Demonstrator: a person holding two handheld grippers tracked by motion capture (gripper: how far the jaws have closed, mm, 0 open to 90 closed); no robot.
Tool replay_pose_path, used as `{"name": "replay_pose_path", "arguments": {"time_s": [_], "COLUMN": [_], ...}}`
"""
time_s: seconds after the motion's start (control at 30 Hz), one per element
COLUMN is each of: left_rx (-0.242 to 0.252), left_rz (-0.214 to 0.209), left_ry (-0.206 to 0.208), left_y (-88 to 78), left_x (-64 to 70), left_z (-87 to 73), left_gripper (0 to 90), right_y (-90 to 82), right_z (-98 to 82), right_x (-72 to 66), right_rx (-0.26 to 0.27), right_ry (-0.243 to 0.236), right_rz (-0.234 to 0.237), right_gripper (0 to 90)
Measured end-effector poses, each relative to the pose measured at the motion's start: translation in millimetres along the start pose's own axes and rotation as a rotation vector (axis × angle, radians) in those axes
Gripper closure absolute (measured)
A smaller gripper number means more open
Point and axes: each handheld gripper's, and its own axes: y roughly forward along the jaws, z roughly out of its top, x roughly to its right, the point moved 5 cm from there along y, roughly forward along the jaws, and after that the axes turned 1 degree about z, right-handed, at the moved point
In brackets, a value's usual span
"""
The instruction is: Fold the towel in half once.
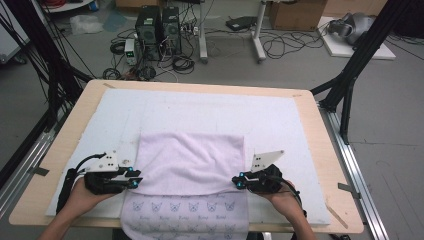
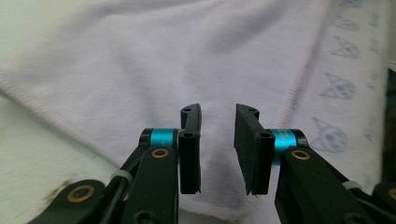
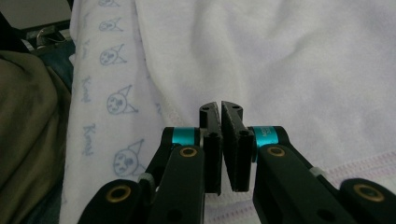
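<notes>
- A pale wooden desk [image 1: 65,145] carries a white mat [image 1: 280,120] that covers most of its top.
- A lilac towel [image 1: 190,162] lies folded on the near middle of the mat; its lower layer, printed with small cat faces, hangs over the desk's near edge.
- The left tongs [image 1: 134,178] sit at the towel's left edge with their jaws a little apart, nothing gripped; in the left gripper view the towel lies just beyond them.
- The right tongs [image 1: 239,181] sit at the towel's right edge, jaws together, with no cloth visibly pinched between the pads.
- Beyond the desk is a grey floor with two computer towers [image 1: 159,27], loose cables, white desk legs and cardboard boxes.
- Black frame struts [image 1: 350,75] stand on both sides.
</notes>
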Motion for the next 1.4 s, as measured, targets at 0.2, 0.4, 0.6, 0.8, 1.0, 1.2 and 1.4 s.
{"name": "replay_pose_path", "arguments": {"time_s": [0.2, 0.4, 0.6, 0.8, 1.0, 1.2, 1.4], "left_rx": [-0.077, -0.083, -0.056, -0.001, 0.021, 0.01, -0.002], "left_rz": [-0.021, 0.0, 0.026, 0.052, 0.071, 0.058, 0.047], "left_ry": [0.012, 0.031, 0.03, 0.009, -0.02, -0.05, -0.028], "left_y": [9.7, 14.7, 6.6, -6.4, -9.8, -7.3, -7.0], "left_x": [2.3, 2.3, -1.7, -8.2, -14.9, -16.9, -10.3], "left_z": [-14.3, -19.7, -10.8, 3.9, 17.3, 10.4, 6.9], "left_gripper": [71.5, 82.3, 85.3, 85.4, 84.8, 84.9, 86.8], "right_y": [-4.4, -0.1, 22.8, 11.7, -13.0, -9.4, -8.9], "right_z": [-8.4, -12.7, -13.4, -3.6, 15.7, 13.6, 10.4], "right_x": [-2.4, -5.9, -10.6, -5.6, 4.4, 4.3, -0.1], "right_rx": [-0.014, -0.01, -0.099, -0.053, 0.059, 0.04, 0.045], "right_ry": [0.006, 0.04, -0.015, -0.017, -0.007, -0.005, -0.007], "right_rz": [-0.007, 0.025, 0.022, 0.004, -0.043, -0.035, -0.03], "right_gripper": [86.9, 69.2, 78.7, 85.7, 85.8, 85.8, 85.8]}}
